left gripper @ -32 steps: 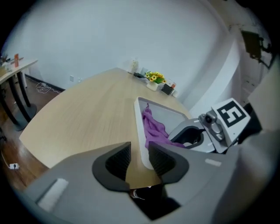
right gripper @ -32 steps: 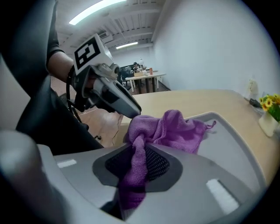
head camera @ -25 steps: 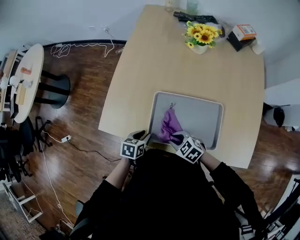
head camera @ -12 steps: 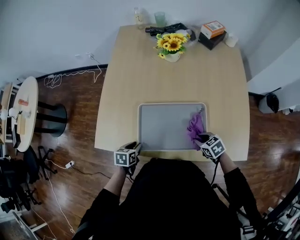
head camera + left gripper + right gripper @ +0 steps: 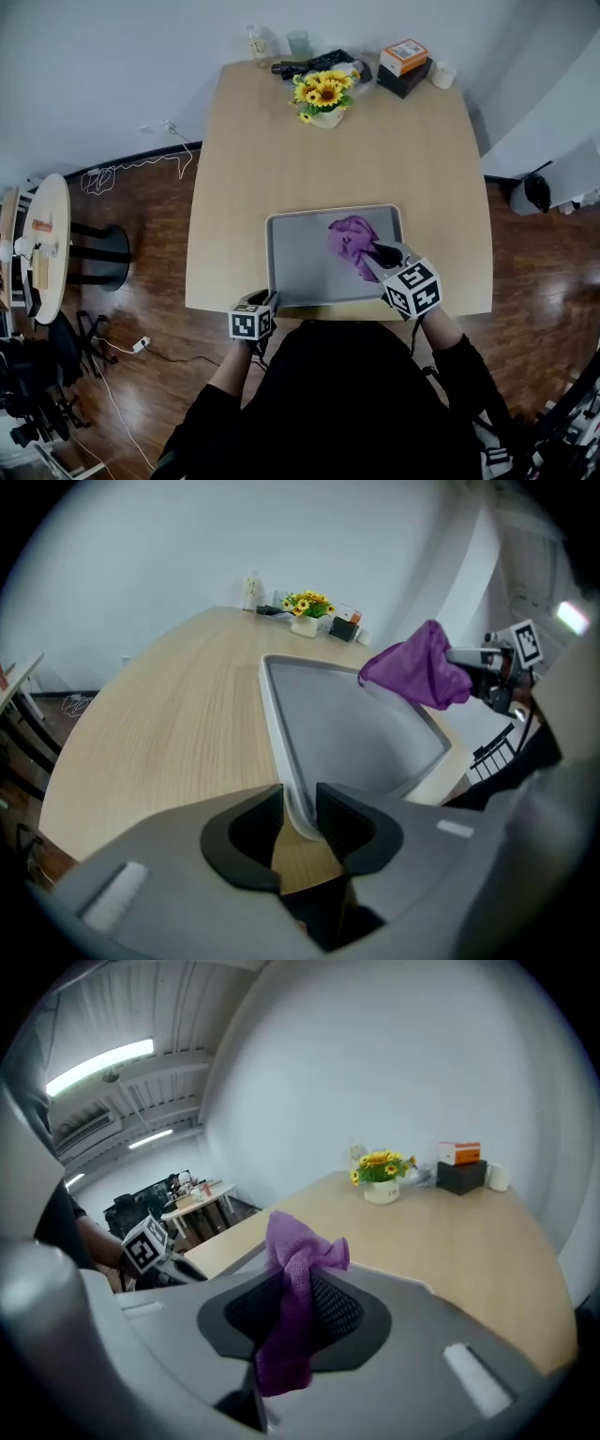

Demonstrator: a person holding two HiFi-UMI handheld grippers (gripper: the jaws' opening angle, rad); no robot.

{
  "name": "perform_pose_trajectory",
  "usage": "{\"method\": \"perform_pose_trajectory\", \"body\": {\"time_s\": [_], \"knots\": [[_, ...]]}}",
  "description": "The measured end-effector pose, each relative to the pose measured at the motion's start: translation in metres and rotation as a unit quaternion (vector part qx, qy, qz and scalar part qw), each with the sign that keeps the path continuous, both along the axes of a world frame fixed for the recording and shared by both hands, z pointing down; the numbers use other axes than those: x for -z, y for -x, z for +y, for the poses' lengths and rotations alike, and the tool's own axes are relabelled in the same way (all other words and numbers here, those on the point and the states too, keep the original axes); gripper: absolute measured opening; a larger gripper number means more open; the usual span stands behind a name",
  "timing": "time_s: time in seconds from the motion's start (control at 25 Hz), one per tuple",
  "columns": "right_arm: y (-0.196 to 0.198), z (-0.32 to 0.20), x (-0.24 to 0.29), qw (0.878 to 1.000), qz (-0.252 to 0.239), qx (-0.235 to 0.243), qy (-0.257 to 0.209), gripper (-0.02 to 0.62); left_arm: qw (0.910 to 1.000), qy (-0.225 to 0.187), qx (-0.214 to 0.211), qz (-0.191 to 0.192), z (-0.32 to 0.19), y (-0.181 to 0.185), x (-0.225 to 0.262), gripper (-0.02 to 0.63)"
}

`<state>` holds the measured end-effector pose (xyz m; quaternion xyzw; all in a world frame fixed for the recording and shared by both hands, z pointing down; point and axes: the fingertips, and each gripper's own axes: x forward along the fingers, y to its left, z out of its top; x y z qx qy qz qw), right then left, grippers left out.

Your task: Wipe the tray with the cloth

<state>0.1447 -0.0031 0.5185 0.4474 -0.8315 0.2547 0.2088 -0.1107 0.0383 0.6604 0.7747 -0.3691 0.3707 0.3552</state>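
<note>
A grey metal tray [image 5: 281, 225] lies near the front edge of the wooden table [image 5: 422, 159]. My left gripper [image 5: 267, 302] is shut on the tray's near left rim; in the left gripper view the rim [image 5: 298, 808] sits pinched between the jaws. My right gripper [image 5: 380, 255] is shut on a purple cloth [image 5: 352, 240] over the tray's right half. In the left gripper view the cloth [image 5: 417, 667] hangs in the air above the tray [image 5: 356, 733], clear of its floor. In the right gripper view the cloth [image 5: 295, 1279] bunches between the jaws and sticks out past them.
A vase of sunflowers [image 5: 323, 98], an orange box on a black box [image 5: 405, 58], a white cup [image 5: 442, 73], a bottle [image 5: 255, 42] and a glass [image 5: 298, 42] stand along the table's far edge. A round side table [image 5: 47, 244] stands on the floor at left.
My right gripper carried the cloth from the tray's left-middle to its right edge, then back towards the middle and up off the tray. The left gripper kept its hold on the rim.
</note>
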Motion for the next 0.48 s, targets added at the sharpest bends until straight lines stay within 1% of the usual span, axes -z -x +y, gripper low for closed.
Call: {"method": "perform_pose_trajectory", "body": {"time_s": [0.12, 0.24, 0.32, 0.36, 0.48], "knots": [[-0.059, 0.007, 0.024, 0.996, -0.008, -0.085, -0.029, 0.08, 0.9995, -0.004, -0.026, -0.02, -0.001, -0.004, 0.0, 0.095], [-0.129, 0.024, 0.023, 0.984, -0.01, -0.174, -0.029, 0.08, 0.9995, -0.004, -0.027, -0.016, -0.001, -0.003, 0.0, 0.094], [-0.17, 0.038, 0.004, 0.976, -0.002, -0.22, -0.008, 0.08, 0.9996, -0.002, -0.025, -0.012, -0.001, -0.003, -0.002, 0.095], [-0.186, 0.045, -0.012, 0.972, 0.005, -0.234, 0.011, 0.08, 0.9996, 0.0, -0.026, -0.012, -0.002, -0.003, -0.003, 0.095], [-0.215, 0.068, -0.078, 0.962, 0.024, -0.256, 0.092, 0.081, 0.9994, 0.006, -0.029, -0.016, -0.001, -0.002, -0.004, 0.097]]}}
